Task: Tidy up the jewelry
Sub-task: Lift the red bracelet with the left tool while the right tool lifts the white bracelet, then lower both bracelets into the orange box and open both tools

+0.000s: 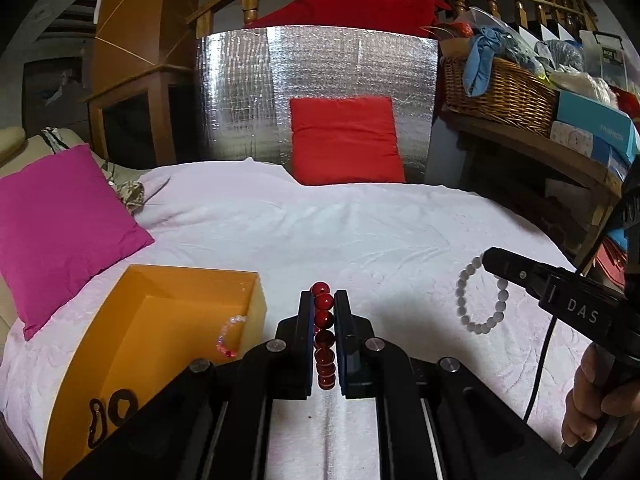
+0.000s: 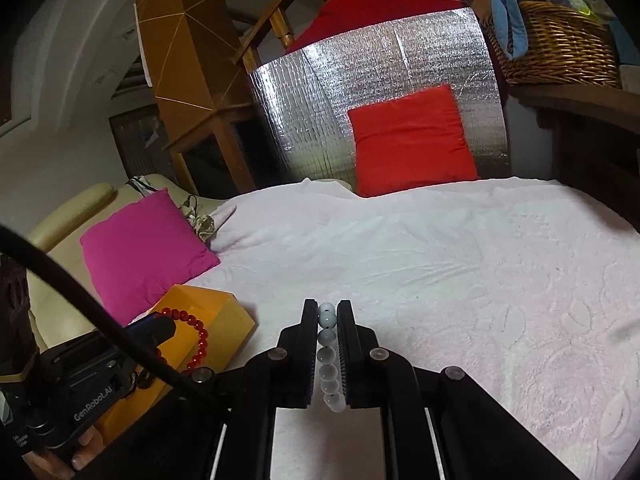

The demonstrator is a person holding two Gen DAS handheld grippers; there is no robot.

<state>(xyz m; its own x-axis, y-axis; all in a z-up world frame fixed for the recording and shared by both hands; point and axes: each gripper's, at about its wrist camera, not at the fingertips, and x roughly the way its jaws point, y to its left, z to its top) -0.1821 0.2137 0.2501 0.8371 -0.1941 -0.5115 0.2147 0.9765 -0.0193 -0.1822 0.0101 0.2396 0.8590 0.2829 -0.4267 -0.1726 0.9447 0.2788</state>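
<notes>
Open orange cardboard box (image 1: 168, 320): pink bead bracelet (image 1: 230, 336) stowed. Left gripper (image 1: 323, 308) clamped red bead bracelet (image 1: 324, 336); right gripper (image 2: 328, 316) clamped white bead bracelet (image 2: 330, 360); both unboxed.

A red bead bracelet (image 1: 324, 336) is pinched between gripper fingers, its loop hanging just above the near end of an open orange box (image 1: 160, 320). A white bead bracelet (image 1: 482, 294) hangs from other fingers over the pale bedspread, well right of the box. Inside the box lie a pink bead bracelet (image 1: 229, 336) and two dark pieces (image 1: 112, 412).
</notes>
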